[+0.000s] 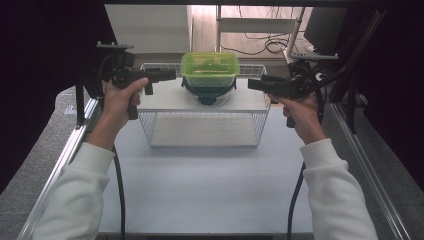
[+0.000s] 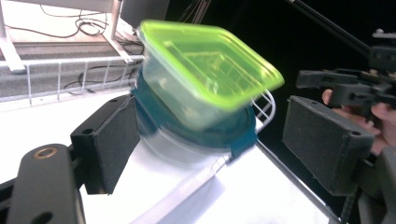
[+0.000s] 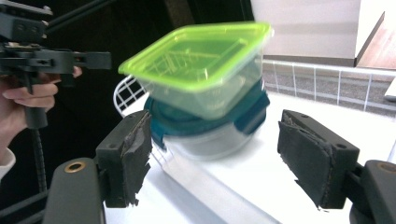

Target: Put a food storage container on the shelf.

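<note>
1. We find a green-lidded container [image 1: 209, 69] stacked on a clear round container with a teal lid [image 1: 208, 91]; the stack stands on the white top of a wire rack [image 1: 202, 121] at the far middle of the tabletop [image 1: 210, 185].
2. We note the upper container is square and translucent, and it sits level on the teal lid in the high view.
3. The left gripper [image 1: 170, 75] is held level to the left of the stack, pointing right toward it. Its jaws stand apart, with nothing between the pads and a clear gap to the containers.
4. The right gripper [image 1: 252, 83] is held level to the right of the stack, pointing left. Its jaws are likewise apart and grip nothing.
5. In both gripper views we see the stack lying beyond the open jaws, untouched; the images are blurred.
6. We observe the wire rack's back rail [image 2: 70, 63] behind the stack.
</note>
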{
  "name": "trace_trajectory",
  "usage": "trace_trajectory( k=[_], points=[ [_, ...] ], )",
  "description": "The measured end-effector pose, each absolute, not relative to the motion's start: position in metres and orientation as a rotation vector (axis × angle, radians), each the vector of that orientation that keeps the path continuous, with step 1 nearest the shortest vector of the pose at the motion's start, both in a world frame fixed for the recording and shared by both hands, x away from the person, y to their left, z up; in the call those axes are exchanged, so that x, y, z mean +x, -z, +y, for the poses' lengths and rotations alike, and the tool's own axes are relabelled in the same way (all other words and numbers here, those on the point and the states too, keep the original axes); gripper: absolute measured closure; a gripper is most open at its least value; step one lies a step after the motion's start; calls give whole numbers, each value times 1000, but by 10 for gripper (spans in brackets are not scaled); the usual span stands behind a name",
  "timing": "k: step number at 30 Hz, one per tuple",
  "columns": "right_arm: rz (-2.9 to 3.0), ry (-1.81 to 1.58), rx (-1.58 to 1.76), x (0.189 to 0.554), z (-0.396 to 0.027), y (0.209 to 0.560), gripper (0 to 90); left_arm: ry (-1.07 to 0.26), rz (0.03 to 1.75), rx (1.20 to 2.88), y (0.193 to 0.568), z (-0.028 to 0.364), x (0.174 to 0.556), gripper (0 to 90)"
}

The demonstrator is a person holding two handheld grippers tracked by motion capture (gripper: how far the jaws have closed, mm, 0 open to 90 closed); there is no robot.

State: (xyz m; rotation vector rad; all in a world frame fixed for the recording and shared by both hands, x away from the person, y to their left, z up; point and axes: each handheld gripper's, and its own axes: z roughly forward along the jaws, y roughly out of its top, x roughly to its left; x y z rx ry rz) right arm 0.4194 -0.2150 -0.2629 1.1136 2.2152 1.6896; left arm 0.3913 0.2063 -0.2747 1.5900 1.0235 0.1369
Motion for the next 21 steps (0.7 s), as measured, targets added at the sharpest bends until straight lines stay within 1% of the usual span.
trace_trajectory(
  k=[8, 11, 16, 21],
  points=[
    [2218, -1659, 1062, 391, -227, 282, 259, -191, 999, 1621, 303, 213, 348, 169],
    [2215, -1623, 1042, 376, -233, 293, 260, -233, 984, 1647, 319, 214, 329, 169],
    [2228, -1569, 1023, 351, -242, 318, 261, -261, 986, 1666, 347, 212, 304, 169],
    [2257, -1537, 1028, 330, -246, 352, 260, -275, 1019, 1718, 386, 208, 283, 163]
  ],
)
